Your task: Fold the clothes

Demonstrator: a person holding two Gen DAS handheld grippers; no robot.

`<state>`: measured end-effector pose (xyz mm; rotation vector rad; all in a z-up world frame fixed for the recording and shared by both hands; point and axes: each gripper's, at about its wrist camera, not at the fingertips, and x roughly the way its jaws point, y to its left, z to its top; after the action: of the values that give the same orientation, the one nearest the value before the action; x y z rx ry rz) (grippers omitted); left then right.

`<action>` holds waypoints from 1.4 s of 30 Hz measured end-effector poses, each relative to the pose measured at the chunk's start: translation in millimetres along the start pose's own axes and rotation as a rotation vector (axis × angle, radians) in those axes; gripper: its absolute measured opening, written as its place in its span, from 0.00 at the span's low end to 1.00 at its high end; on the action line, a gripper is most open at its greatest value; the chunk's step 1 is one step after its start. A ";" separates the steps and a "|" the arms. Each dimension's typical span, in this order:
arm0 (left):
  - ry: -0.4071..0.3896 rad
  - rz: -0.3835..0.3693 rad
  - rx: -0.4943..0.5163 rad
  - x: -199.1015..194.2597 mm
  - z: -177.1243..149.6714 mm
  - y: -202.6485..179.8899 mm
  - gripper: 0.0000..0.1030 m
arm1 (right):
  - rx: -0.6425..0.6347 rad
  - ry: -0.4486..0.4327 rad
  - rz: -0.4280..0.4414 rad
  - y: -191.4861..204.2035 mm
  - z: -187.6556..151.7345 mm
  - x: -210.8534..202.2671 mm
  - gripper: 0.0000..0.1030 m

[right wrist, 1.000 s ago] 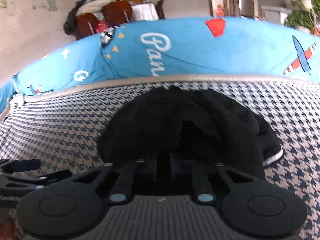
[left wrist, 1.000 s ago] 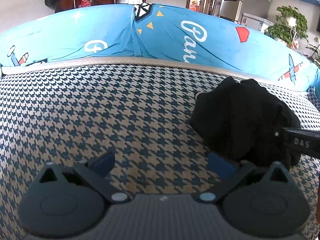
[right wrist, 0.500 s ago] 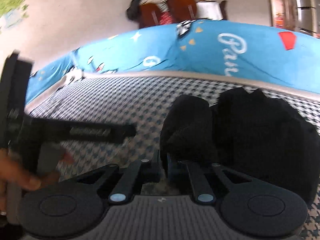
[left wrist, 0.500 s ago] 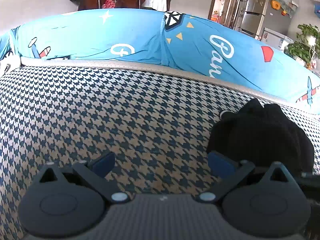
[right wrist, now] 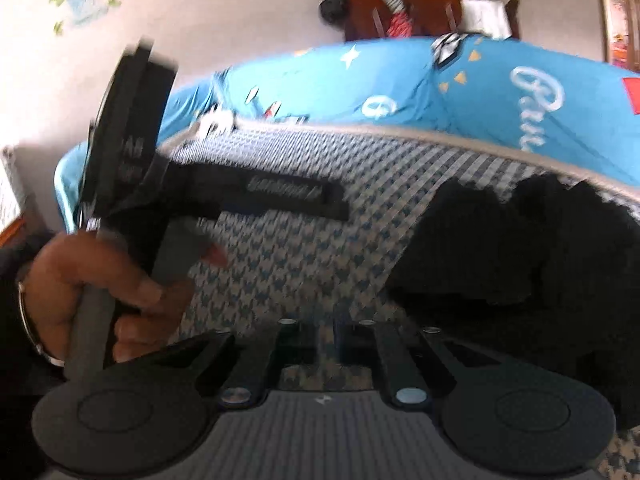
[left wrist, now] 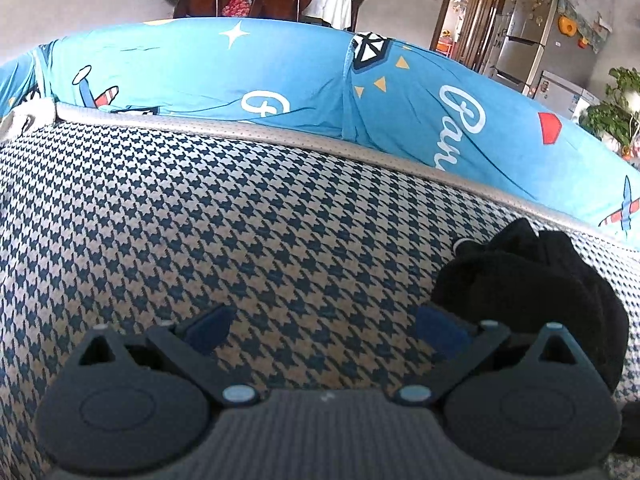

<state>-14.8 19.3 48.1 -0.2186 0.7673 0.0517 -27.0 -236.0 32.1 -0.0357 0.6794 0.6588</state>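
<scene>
Here, from the left wrist camera, the left gripper (left wrist: 322, 326) hovers low over the houndstooth cushion (left wrist: 224, 220), its two blue-tipped fingers spread wide with nothing between them. The black garment (left wrist: 532, 280) lies bunched in a heap on the cushion just beyond and outside the right-hand fingertip; I cannot tell whether that finger touches it. Behind the cushion's pale piped edge stretches a bright blue cover (left wrist: 280, 76) printed with aeroplanes, stars and white lettering.

From the right wrist camera, which is rather blurred, the right gripper (right wrist: 334, 342) has its fingers drawn close together, a narrow slit of houndstooth pattern showing between them and no cloth visibly pinched there. The black garment (right wrist: 520, 248) sits crumpled to the right of these fingers, near the blue cover (right wrist: 400, 88). At the left, a hand (right wrist: 100, 284) grips the handle of the other gripper, which reaches out over the cushion (right wrist: 304, 248).
</scene>
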 end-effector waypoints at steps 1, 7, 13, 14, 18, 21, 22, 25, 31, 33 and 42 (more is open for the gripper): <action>-0.002 -0.003 -0.005 -0.5 0.5 0.7 1.00 | 0.018 -0.019 -0.024 -5.4 2.0 -3.5 0.19; -0.014 -0.038 -0.004 -3.0 0.9 -3.1 1.00 | 0.138 -0.120 -0.182 -40.3 12.5 -22.9 0.40; -0.031 -0.145 0.029 -7.2 2.7 -22.7 1.00 | 0.315 -0.146 -0.402 -87.7 12.0 -29.9 0.63; -0.030 -0.168 0.038 -7.6 3.4 -27.8 1.00 | 0.331 -0.144 -0.411 -91.6 10.8 -30.6 0.66; -0.023 -0.256 0.073 -6.9 6.5 -49.1 1.00 | 0.312 -0.115 -0.428 -97.2 5.7 -22.6 0.74; 0.007 -0.320 0.131 -1.8 7.0 -67.4 1.00 | 0.272 -0.100 -0.454 -96.6 3.2 -19.7 0.76; 0.021 -0.332 0.149 1.6 6.2 -74.3 1.00 | 0.271 -0.099 -0.455 -97.8 3.2 -18.2 0.76; 0.046 -0.360 0.214 10.4 1.9 -93.4 1.00 | 0.262 -0.095 -0.458 -98.2 2.5 -16.0 0.75; 0.055 -0.309 0.311 28.5 -15.5 -116.9 1.00 | 0.295 -0.048 -0.467 -109.2 -0.9 -12.7 0.06; 0.063 -0.275 0.300 33.8 -18.9 -114.3 1.00 | 0.309 -0.051 -0.484 -111.8 -2.5 -17.6 0.03; 0.033 -0.077 0.210 45.2 -15.2 -84.5 0.93 | 0.408 -0.159 -0.576 -128.3 -3.6 -56.4 0.03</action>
<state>18.0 -67.9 21.2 -0.0494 0.7908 -0.1053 11.9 -370.5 40.0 0.1911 0.6005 -0.0371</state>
